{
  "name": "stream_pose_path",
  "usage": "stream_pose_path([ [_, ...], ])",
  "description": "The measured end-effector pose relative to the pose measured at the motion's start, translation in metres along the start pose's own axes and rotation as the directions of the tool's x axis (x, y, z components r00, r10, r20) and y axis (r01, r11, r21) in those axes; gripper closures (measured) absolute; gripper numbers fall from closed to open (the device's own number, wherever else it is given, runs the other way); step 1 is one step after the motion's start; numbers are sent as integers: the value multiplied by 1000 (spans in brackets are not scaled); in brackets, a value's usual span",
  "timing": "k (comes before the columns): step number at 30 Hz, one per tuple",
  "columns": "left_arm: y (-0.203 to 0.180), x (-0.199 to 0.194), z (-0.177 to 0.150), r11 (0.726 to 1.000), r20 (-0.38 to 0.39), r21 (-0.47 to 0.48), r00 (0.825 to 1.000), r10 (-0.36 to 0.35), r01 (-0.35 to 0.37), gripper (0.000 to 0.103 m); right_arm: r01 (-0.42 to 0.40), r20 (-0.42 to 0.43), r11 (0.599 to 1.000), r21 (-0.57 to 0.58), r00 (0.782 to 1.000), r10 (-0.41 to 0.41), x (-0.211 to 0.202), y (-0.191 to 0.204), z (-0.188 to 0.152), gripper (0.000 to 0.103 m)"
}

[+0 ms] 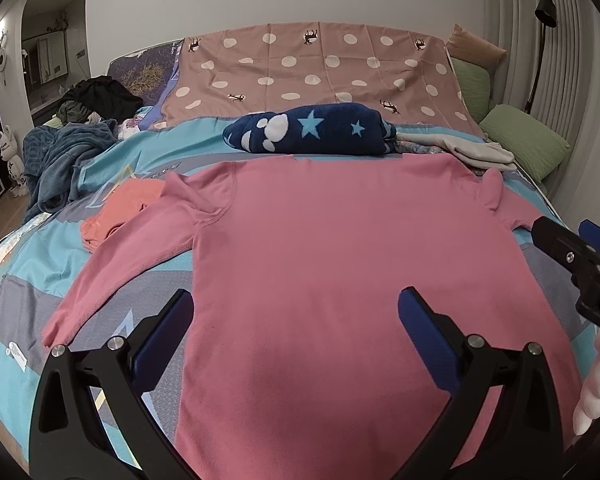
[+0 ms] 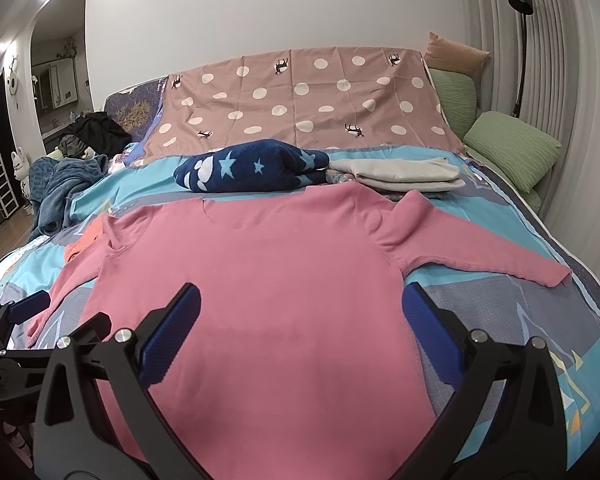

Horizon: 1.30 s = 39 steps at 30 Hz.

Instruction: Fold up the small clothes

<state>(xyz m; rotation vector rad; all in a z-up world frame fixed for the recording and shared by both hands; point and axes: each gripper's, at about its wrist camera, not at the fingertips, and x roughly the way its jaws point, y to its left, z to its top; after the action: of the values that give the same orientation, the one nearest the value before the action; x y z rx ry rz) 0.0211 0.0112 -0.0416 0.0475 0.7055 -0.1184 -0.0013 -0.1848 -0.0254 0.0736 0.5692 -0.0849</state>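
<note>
The left tongs (image 1: 296, 312) hang with their blue pads spread wide over the lower body of the pink long-sleeved shirt (image 1: 340, 260), gripping nothing. The right tongs (image 2: 300, 308) stand just as wide over the same shirt, also with nothing in them; their left pad sits over the fabric and their right pad over the shirt's side edge. In the left wrist view the right tongs appear at the right rim, a pale gloved hand (image 1: 594, 392) below them.

The shirt lies flat on the bed (image 2: 540, 320), hem nearest the cameras, neck farthest. Its left sleeve (image 1: 112, 272) runs out and down toward the bed's left side, the cuff on bare bedspread. Its right sleeve (image 2: 480, 248) stretches toward the right edge, the cuff ending short of the mattress border. Open bedspread shows on both flanks of the body.

An orange garment (image 1: 120, 208) lies partly under the left shoulder. Just beyond the neckline sit a navy star-patterned bundle (image 1: 312, 130) and a folded grey garment (image 2: 400, 174), possibly touching the shirt's collar edge. Farther back, a dotted brown cover (image 1: 308, 68) lies spread, with green pillows (image 2: 508, 148) at right and a blue blanket (image 1: 60, 156) heaped at left.
</note>
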Motion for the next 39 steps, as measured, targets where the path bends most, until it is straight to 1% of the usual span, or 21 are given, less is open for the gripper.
stream_pose_path([
  [4,4,1,1,1000,-1,-17,1000,-12,12,1,3,1,1000,-3,1000,-3,1,2,2,2],
  [12,16,4,-1,999,-8,-45,1000,-14,14,1,1,-10,1000,-12,1000,-1,4,5,2,2],
  [16,28,3,-2,995,2,-89,999,-43,43,1,1,-14,1000,-19,1000,-1,4,9,2,2],
  [19,37,5,-4,990,2,-123,997,-71,71,7,2,-16,1000,-24,1000,-2,4,11,2,2],
  [23,49,6,-7,978,3,-169,992,-127,125,17,2,-21,1000,-30,1000,-3,5,14,1,2],
  [25,56,7,-9,972,2,-188,990,-141,139,19,2,-24,1000,-31,1000,-3,5,16,0,2],
  [27,59,7,-11,971,0,-196,991,-137,135,21,1,-28,999,-33,1000,-2,6,18,0,2],
  [33,82,3,-12,966,15,-239,995,-100,101,23,0,-37,999,-39,999,-1,8,22,-2,2],
  [34,87,2,-12,962,19,-253,995,-96,98,23,0,-38,999,-39,999,-2,9,22,-2,2],
  [36,98,1,-13,954,27,-281,995,-101,104,28,3,-44,999,-39,999,-5,11,23,-2,2],
  [39,110,1,-15,946,27,-312,996,-91,95,29,3,-52,999,-40,999,-5,13,24,-3,2],
])
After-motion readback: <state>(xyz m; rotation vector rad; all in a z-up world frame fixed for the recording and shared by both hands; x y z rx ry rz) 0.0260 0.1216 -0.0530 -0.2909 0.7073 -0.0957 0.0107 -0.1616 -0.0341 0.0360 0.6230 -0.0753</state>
